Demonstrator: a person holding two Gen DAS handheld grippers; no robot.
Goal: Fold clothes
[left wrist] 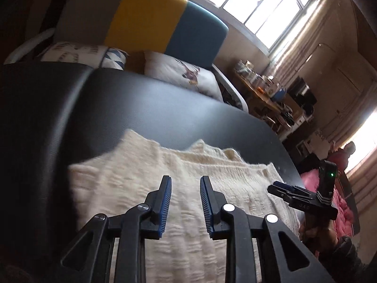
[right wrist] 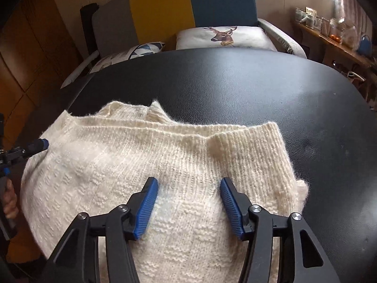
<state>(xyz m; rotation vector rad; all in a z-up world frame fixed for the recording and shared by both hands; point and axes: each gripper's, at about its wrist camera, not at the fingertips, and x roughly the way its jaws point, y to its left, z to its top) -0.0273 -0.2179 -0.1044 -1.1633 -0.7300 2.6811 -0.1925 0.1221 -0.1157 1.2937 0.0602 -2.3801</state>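
A cream knitted sweater [right wrist: 146, 165] lies folded on a black leather table [right wrist: 235, 82]; it also shows in the left wrist view [left wrist: 132, 176]. My left gripper [left wrist: 185, 181] is open and empty, just above the sweater's near part. My right gripper [right wrist: 188, 184] is open wide and empty, over the sweater's ribbed hem. The right gripper shows at the sweater's right edge in the left wrist view [left wrist: 280, 187], and the left gripper at its left edge in the right wrist view [right wrist: 40, 145].
Behind the table [left wrist: 141, 99] stands a grey, yellow and teal sofa [right wrist: 188, 4] with a deer cushion [right wrist: 223, 36] and a patterned cushion [right wrist: 141, 48]. A cluttered wooden shelf [right wrist: 334, 37] runs along the right wall. Pink fabric [left wrist: 329, 188] lies right of the table.
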